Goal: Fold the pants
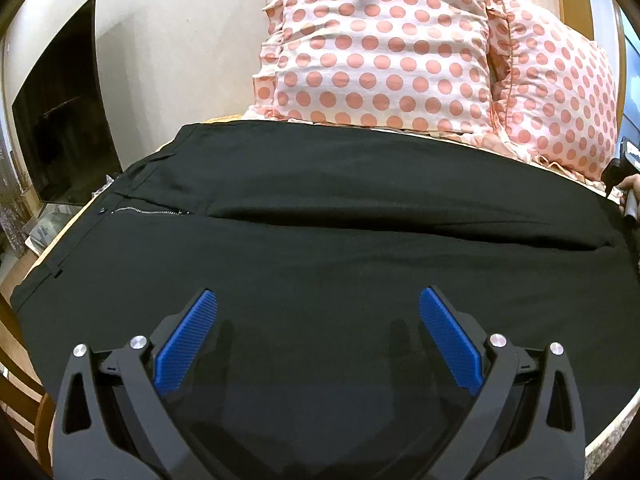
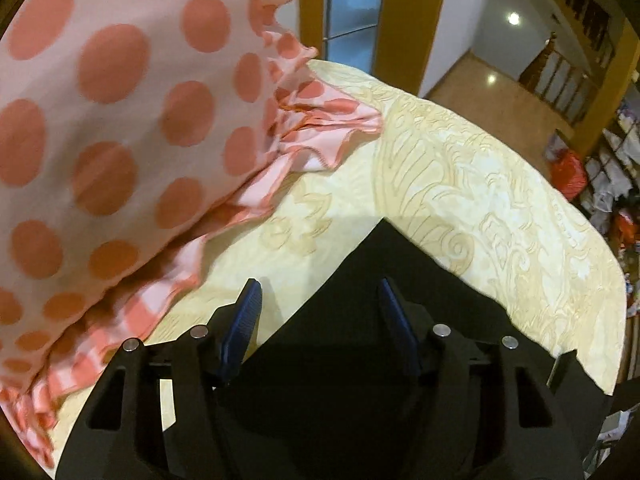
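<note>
The black pants (image 1: 320, 216) lie flat across the bed (image 2: 480, 184), just in front of two dotted pillows (image 1: 380, 40). The left gripper (image 1: 318, 308) hovers over them with jaws wide apart and empty. The right gripper (image 2: 320, 300) stands half open above a corner of the pants, nothing pressed between its pads
</note>
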### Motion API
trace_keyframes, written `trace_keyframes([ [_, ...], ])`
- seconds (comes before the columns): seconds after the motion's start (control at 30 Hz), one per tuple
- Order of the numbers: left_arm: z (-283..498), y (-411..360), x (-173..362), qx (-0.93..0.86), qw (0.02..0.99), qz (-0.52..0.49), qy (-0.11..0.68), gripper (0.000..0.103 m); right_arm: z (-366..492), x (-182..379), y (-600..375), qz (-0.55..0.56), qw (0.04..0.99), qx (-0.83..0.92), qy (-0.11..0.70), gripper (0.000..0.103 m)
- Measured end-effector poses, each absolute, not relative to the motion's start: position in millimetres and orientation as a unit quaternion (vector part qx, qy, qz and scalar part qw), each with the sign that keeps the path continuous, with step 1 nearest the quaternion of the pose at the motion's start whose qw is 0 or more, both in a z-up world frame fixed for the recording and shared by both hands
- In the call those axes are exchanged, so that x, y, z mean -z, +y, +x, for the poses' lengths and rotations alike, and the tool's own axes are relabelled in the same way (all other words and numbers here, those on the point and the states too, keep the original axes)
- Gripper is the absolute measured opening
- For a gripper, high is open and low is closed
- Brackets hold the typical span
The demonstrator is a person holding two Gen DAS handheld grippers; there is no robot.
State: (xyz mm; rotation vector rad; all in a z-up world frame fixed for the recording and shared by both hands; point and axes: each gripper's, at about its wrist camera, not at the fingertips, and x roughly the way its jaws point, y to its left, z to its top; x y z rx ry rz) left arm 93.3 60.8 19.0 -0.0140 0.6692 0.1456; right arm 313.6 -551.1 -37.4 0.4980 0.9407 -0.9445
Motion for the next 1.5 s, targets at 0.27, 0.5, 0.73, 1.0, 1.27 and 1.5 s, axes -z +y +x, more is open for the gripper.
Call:
trace_keyframes([
  [0.27,95.0,61.8,-16.2,-0.067,0.942,-0.021,0.328,0.101,266.7,31.2,-556.5,0.284,0.794,0.380,0.380,0.007],
  [0.5,92.7,62.4,-16.2,-0.066,0.944,-0.026,0.322,0.101,178.1,-7.3,-547.2,0.340,0.858,0.274,0.271,0.004],
  [0.73,90.2,62.4,-16.5,-0.066,0.945,-0.027,0.318,0.101,54.4,-31.3,-505.2,0.338,0.904,0.189,0.182,0.003],
  [1.0,90.9,62.9,-16.7,-0.065,0.943,-0.031,0.326,0.101,-29.6,31.0,-490.3,0.394,0.873,0.187,0.220,0.003],
  [1.27,90.5,62.7,-16.9,-0.072,0.941,-0.028,0.328,0.101,-27.1,57.3,-503.1,0.480,0.831,0.154,0.237,0.018],
  [1.5,94.7,62.2,-17.5,-0.071,0.939,-0.025,0.336,0.101,-26.8,62.0,-508.3,0.504,0.824,0.145,0.216,0.023],
])
